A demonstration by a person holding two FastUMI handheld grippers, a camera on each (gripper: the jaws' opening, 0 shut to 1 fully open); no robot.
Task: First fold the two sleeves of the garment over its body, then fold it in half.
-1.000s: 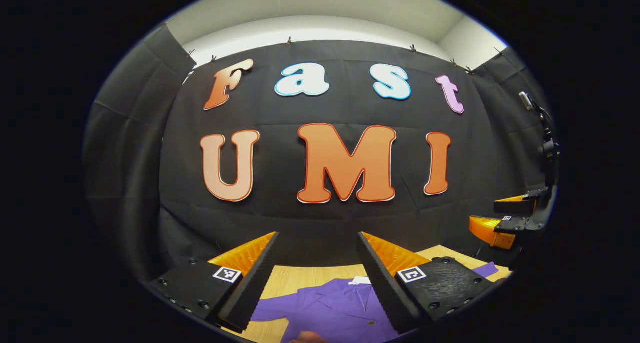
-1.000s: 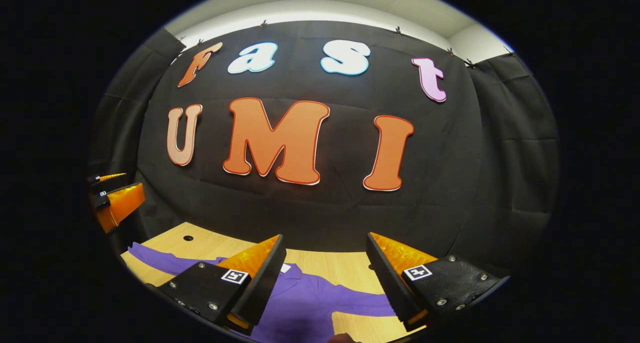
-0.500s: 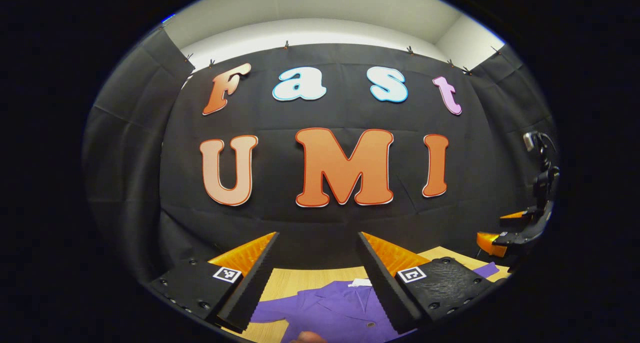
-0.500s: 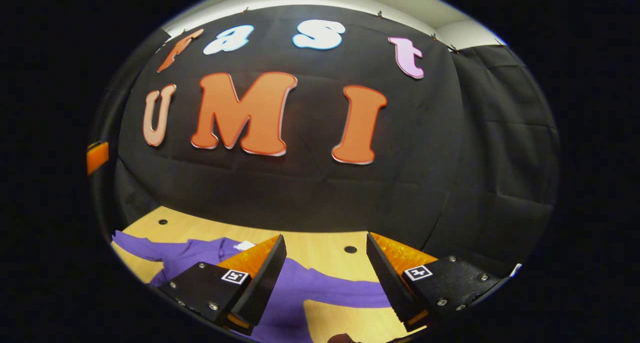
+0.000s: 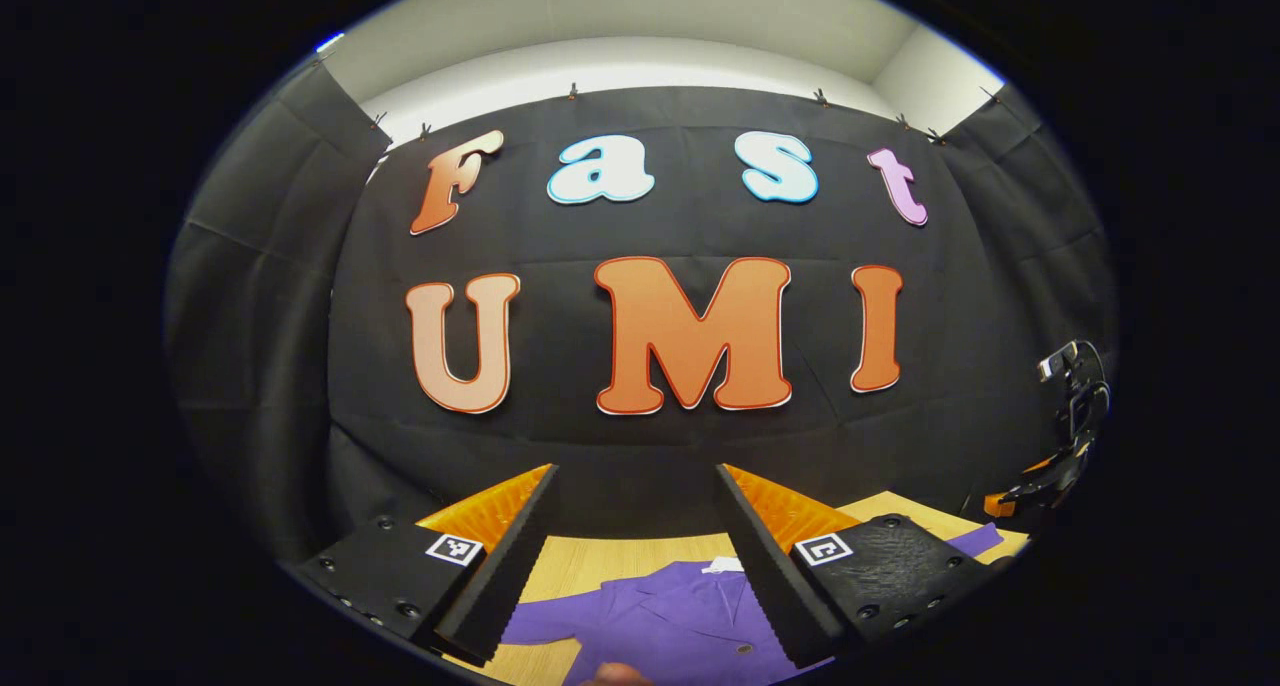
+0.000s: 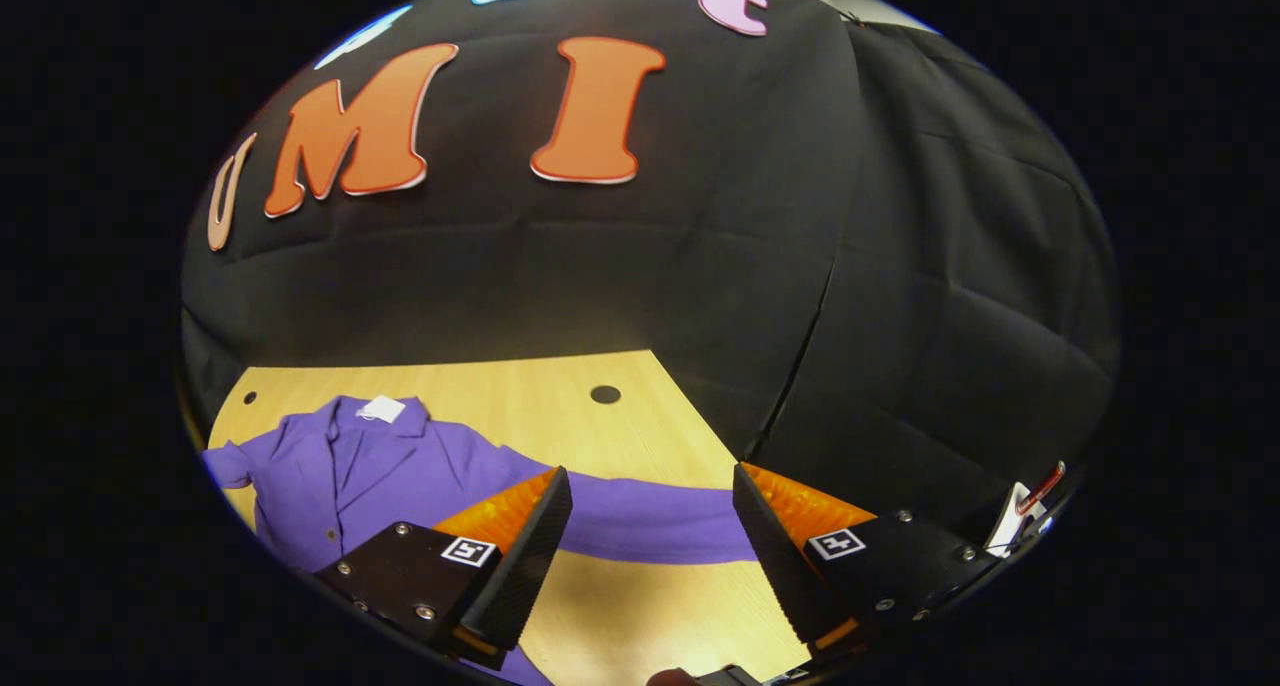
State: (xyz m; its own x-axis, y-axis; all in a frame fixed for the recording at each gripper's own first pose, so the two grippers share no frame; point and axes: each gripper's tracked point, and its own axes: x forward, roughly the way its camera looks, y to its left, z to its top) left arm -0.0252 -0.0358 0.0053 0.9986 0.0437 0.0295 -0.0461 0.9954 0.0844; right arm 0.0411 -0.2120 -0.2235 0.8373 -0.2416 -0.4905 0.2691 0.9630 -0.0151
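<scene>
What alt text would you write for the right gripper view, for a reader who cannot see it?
A purple button-front garment lies flat on a light wooden table, one long sleeve stretched out sideways. The right gripper hovers above that sleeve with its jaws wide apart, holding nothing. Black cloth wall stands behind the table.

Your garment (image 6: 400, 471) lay flat on the bench (image 6: 620, 606), collar toward the booth wall, one sleeve (image 6: 650, 516) stretched out sideways behind your right claw (image 6: 650, 556). That claw hung above the bench with the sleeve showing across its gap. Your left claw (image 5: 635, 556) hovered over the garment's (image 5: 670, 616) collar end, and the other claw (image 5: 1030, 486) sat far off to its right.
</scene>
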